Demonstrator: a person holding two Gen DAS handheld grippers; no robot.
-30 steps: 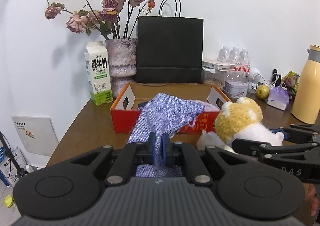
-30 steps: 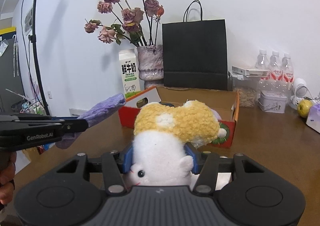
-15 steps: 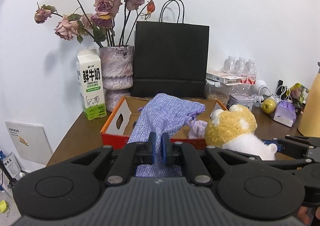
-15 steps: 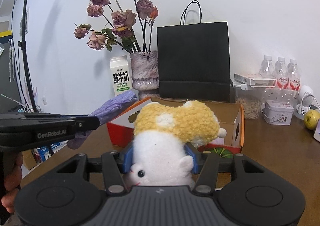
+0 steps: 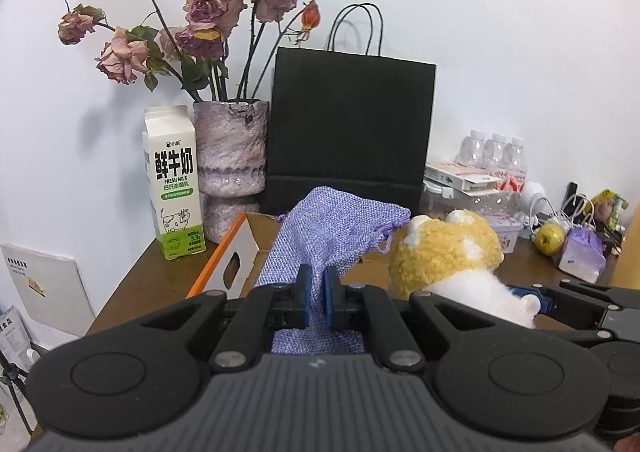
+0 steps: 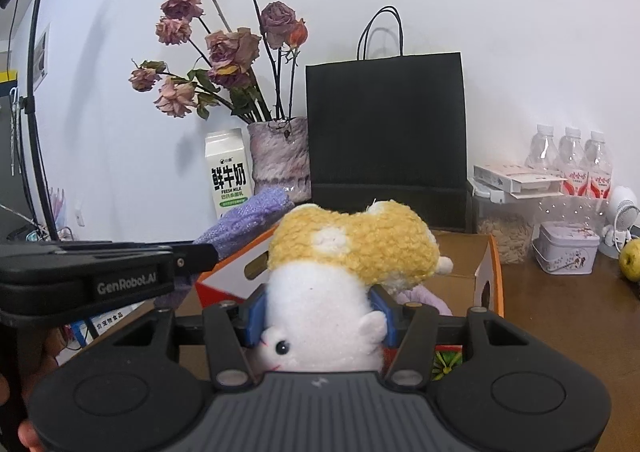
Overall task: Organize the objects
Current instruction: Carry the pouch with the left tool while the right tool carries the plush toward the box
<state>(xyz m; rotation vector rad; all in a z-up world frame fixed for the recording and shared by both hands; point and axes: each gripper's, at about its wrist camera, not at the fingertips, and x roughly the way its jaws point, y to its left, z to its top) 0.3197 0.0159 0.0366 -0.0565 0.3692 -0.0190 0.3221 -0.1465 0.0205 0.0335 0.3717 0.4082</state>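
Both nearer box [image 5: 224, 252] | left hand-held gripper [image 5: 316, 294] pinches pouch [image 5: 340, 228] — right [image 6: 318, 312] clamps plush [image 6: 320, 300]

A milk carton [image 5: 174, 182] stands on the desk [image 5: 152, 280] beside a vase [image 5: 231, 148] of dried roses [image 5: 208, 12]. A black paper bag [image 5: 352, 124] stands against the wall, with water bottles [image 6: 572, 156], a tin [image 6: 568, 248] and a green apple [image 5: 551, 239] further right.

Open-topped orange cardboard box [image 5: 224, 252] directly ahead; interior partly free, pale purple soft item [image 6: 424, 298] at bottom. Behind box, closing far side: white-green milk carton [image 5: 174, 182], mottled purple ceramic vase [image 5: 232, 148] with dried roses, black paper bag [image 5: 352, 128]. Right of box: bare brown wooden tabletop [image 6: 560, 316], passable; beyond it grey tin [image 6: 566, 248], clear bottles [image 6: 572, 160].
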